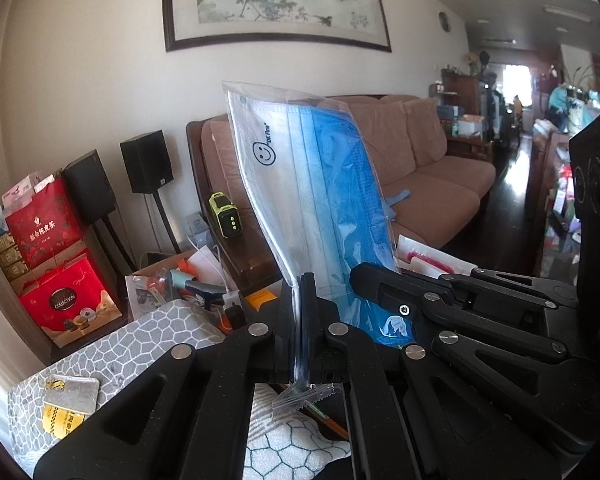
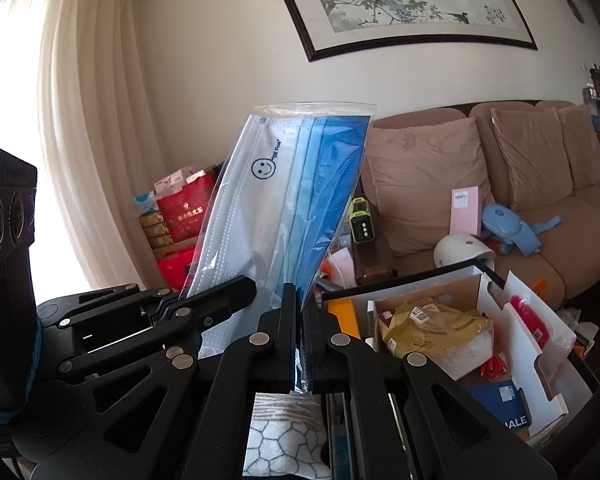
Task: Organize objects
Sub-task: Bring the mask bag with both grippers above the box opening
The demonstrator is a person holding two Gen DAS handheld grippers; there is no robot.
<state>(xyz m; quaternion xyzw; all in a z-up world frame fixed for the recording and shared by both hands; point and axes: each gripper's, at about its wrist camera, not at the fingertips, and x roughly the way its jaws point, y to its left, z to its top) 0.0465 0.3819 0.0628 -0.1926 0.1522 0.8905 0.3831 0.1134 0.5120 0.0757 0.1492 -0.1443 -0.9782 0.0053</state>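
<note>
- Mask pack [image 1: 312,184]: a clear plastic bag of blue and white face masks, printed with a smiley face. It stands upright in the air in front of me, above the clutter, its lower edge held by both my grippers.
- Left gripper [image 1: 300,304]: jaws pressed together, pinching the left part of the bag's lower edge.
- Right gripper [image 2: 298,312]: jaws pressed together, pinching the bag's lower right corner.
- Near, below the grippers: a cloth [image 1: 172,320] with a honeycomb pattern.
- Right: an open cardboard box [image 2: 480,292] holding assorted packets.
- Far: a brown sofa [image 2: 540,200] against the wall, under a framed painting [image 2: 400,0].
</note>
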